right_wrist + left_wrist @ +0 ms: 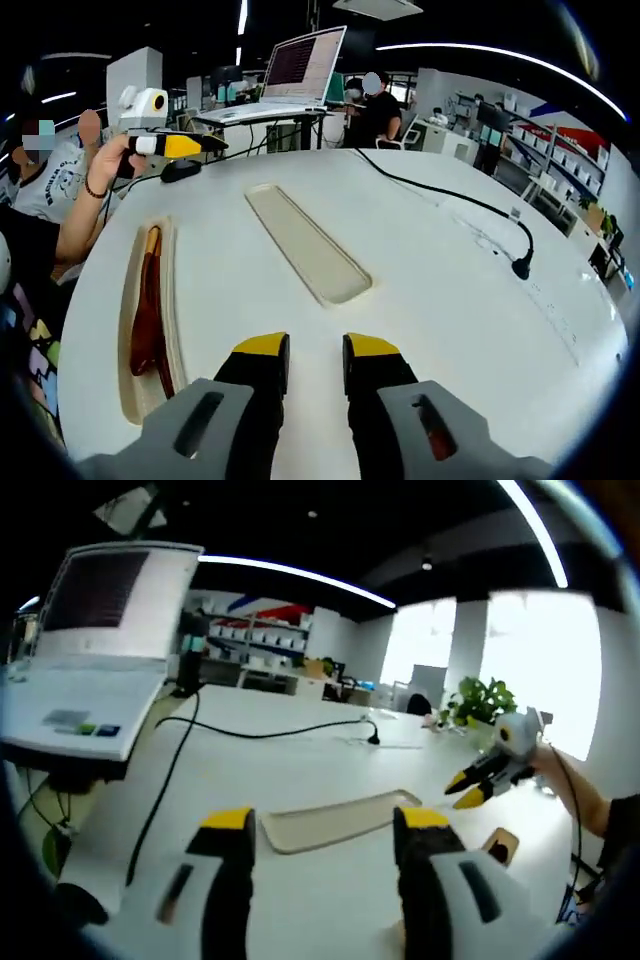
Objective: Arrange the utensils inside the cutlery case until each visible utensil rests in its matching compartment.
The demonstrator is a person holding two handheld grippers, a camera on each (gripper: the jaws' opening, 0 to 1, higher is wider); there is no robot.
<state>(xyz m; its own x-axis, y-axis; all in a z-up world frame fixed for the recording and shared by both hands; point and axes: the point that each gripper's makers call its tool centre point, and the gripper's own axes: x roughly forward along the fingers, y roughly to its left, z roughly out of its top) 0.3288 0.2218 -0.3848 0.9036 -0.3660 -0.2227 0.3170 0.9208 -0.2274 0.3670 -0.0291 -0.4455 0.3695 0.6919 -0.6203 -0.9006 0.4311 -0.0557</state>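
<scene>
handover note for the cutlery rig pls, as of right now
Left gripper: open, empty, held above the white table.
Right gripper: jaws slightly apart, empty.
Open cutlery case: reddish-brown wooden utensils already lie in it, near the table's edge.
Lid: lies flat and empty mid-table.
Black cable runs across the table.
Left: check that each utensil sits in its own slot; I can't tell from here.

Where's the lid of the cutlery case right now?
In the right gripper view the lid lies empty mid-table, ahead of the jaws, right of the case holding utensils.

Beige lid, reddish-brown utensils, white table, yellow-tipped tongs.
</scene>
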